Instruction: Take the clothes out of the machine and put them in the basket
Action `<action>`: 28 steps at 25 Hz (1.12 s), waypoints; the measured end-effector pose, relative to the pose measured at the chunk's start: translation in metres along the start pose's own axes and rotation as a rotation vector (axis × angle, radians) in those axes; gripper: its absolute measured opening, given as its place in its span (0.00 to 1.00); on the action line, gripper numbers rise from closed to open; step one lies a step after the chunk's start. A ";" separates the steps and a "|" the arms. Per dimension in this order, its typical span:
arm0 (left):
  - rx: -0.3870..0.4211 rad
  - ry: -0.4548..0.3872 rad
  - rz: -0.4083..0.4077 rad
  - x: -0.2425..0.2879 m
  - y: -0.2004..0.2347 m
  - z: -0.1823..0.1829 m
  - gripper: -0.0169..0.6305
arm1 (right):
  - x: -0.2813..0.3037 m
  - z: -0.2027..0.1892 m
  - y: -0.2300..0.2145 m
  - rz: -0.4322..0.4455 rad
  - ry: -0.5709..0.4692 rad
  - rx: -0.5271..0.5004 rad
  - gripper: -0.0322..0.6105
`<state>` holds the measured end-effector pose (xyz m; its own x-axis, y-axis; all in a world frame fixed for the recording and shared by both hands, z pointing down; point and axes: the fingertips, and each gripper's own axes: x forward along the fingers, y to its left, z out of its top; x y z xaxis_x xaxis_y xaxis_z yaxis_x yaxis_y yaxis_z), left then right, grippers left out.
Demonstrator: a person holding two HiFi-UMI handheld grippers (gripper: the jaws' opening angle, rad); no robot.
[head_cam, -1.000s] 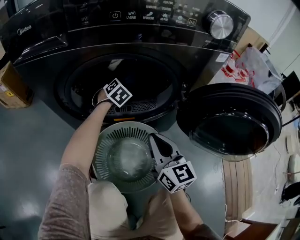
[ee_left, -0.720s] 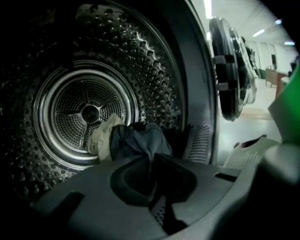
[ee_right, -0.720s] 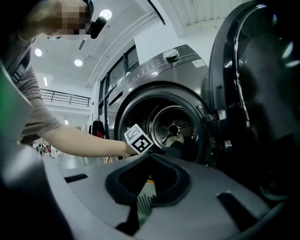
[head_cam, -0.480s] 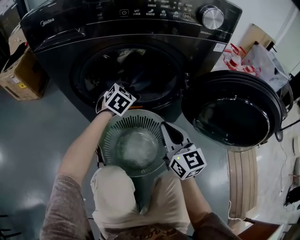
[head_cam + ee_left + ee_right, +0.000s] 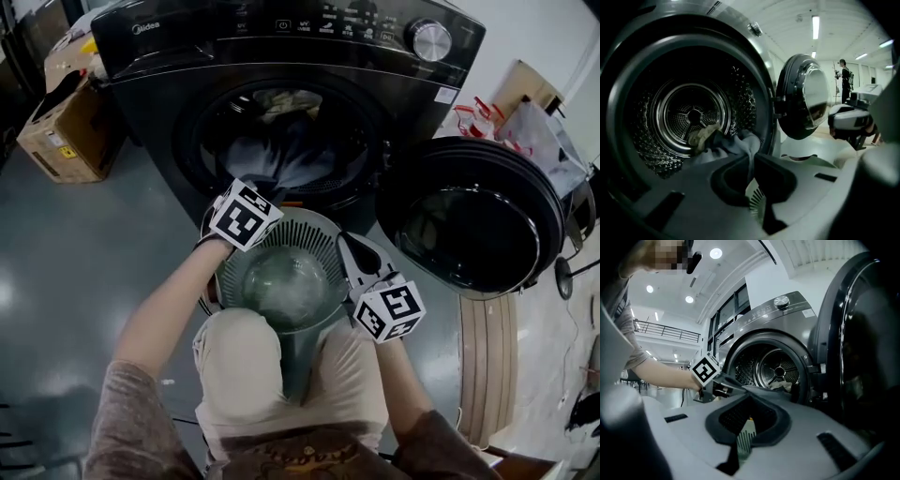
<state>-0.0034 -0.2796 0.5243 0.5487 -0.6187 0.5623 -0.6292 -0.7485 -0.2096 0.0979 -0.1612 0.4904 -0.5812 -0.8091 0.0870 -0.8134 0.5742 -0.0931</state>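
Status: clamps grey garment (image 5: 737, 143) in left gripper (image 5: 751, 163) jaws, half out of drum (image 5: 670, 117), for transfer; pins basket (image 5: 314, 230) rim in closed right gripper (image 5: 746, 426) jaws to steady it

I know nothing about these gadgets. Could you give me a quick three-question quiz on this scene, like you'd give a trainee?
1. True or false: the door of the machine is shut.
2. What is the left gripper clamped on? A) a grey garment B) the door C) nothing
3. What round thing stands just before the machine's opening?

Key: 1 false; 2 A; 3 the basket.
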 end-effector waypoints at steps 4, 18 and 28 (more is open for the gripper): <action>-0.032 -0.025 -0.049 -0.028 -0.024 0.006 0.06 | 0.004 0.007 -0.003 0.002 -0.011 -0.013 0.05; -0.092 0.003 -0.174 -0.079 -0.093 -0.006 0.05 | 0.027 0.020 0.003 0.042 -0.037 -0.032 0.05; -0.114 -0.047 -0.078 -0.062 -0.058 -0.006 0.34 | 0.031 0.017 0.002 0.034 -0.035 -0.014 0.05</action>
<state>-0.0038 -0.1964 0.5069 0.6221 -0.5718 0.5348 -0.6402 -0.7648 -0.0731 0.0790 -0.1875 0.4758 -0.6073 -0.7930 0.0490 -0.7937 0.6028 -0.0819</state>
